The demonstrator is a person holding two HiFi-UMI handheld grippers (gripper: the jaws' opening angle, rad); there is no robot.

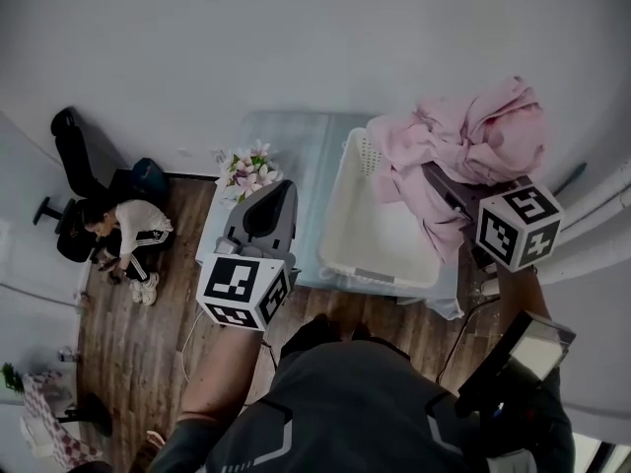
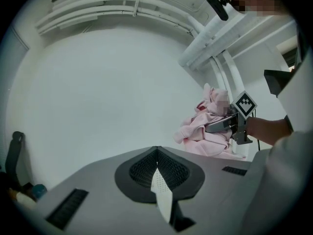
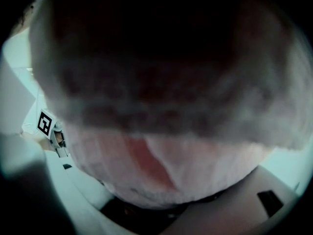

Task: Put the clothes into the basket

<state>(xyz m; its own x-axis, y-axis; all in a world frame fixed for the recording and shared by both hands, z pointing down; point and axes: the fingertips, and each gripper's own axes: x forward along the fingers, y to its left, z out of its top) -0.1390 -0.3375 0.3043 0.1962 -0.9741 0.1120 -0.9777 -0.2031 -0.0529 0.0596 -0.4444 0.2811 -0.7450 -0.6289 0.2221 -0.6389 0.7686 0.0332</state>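
Some pink clothes, one white basket

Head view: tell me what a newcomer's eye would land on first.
The pink garment, bunched up in the right tongs and trailing over the far right corner of the white basket, stands out first. Next come the left tongs, closed and empty near the flowers at the left edge of the table, and a person crouched on the wood floor at far left.
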